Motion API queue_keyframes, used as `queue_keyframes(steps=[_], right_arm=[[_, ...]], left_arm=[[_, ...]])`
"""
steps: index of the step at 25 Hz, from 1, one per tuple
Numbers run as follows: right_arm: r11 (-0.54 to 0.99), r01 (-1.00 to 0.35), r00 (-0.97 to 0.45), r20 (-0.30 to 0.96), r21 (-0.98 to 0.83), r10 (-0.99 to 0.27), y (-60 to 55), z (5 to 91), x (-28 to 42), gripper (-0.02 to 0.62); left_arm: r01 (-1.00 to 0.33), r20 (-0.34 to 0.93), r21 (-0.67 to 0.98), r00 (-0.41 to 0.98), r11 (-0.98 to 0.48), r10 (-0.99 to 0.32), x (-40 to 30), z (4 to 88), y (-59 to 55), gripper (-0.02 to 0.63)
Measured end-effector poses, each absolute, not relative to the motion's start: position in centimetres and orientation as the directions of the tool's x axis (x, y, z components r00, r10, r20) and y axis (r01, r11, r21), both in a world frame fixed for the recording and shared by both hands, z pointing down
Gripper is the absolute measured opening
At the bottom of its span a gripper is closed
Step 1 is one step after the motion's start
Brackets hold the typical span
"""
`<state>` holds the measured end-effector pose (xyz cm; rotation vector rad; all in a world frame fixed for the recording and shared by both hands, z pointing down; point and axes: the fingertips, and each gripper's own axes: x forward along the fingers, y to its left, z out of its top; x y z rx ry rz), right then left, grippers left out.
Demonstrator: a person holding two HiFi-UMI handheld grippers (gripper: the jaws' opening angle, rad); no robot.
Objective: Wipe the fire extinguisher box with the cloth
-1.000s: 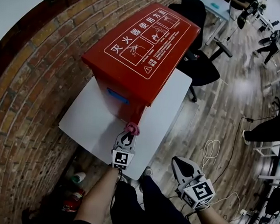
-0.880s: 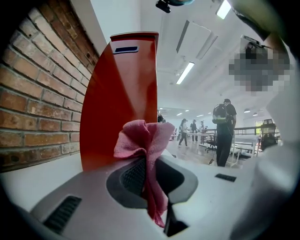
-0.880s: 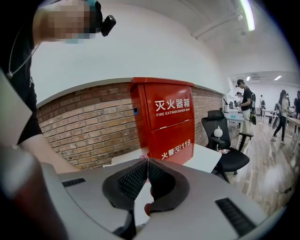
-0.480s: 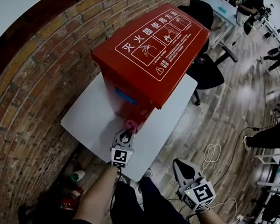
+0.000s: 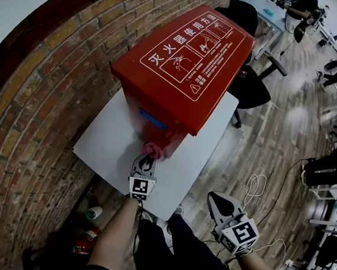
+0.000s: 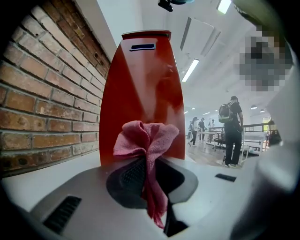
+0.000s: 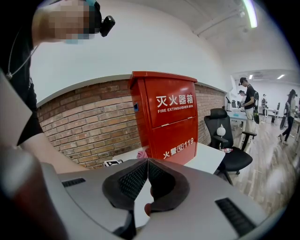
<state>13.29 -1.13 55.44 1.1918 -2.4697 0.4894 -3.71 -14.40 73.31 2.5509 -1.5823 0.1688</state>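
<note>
Red fire extinguisher box, frame centre, reads "灭火器箱", "FIRE EXTINGUISHER BOX", "火警 119". Left gripper clamps pink cloth at its lower edge; right gripper closed, empty.

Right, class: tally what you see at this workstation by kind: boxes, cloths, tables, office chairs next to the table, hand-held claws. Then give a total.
Red metal fire extinguisher box: 1
Pink crumpled cloth: 1
White rectangular table: 1
Black office chair: 1
Claws, left claw and right claw: 2
Total: 6
</note>
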Motion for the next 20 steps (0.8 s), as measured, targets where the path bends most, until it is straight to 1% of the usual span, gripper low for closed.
queue_keyframes(steps=[13, 20], right_arm=[[0.578, -0.796, -0.587, 0.467, -0.181, -0.662, -1.6, 56.2, 12.7, 0.020], [0.572, -0.804, -0.572, 0.470, -0.161, -0.672, -2.1, 56.7, 12.8, 0.020]], left_arm=[[-0.919, 0.189, 0.058, 0.394, -0.391, -0.899, -6.8, 74.7, -16.1, 0.055], [-0.925, 0.207, 0.040, 0.378, -0.378, -0.902, -8.2, 75.3, -16.8, 0.055]])
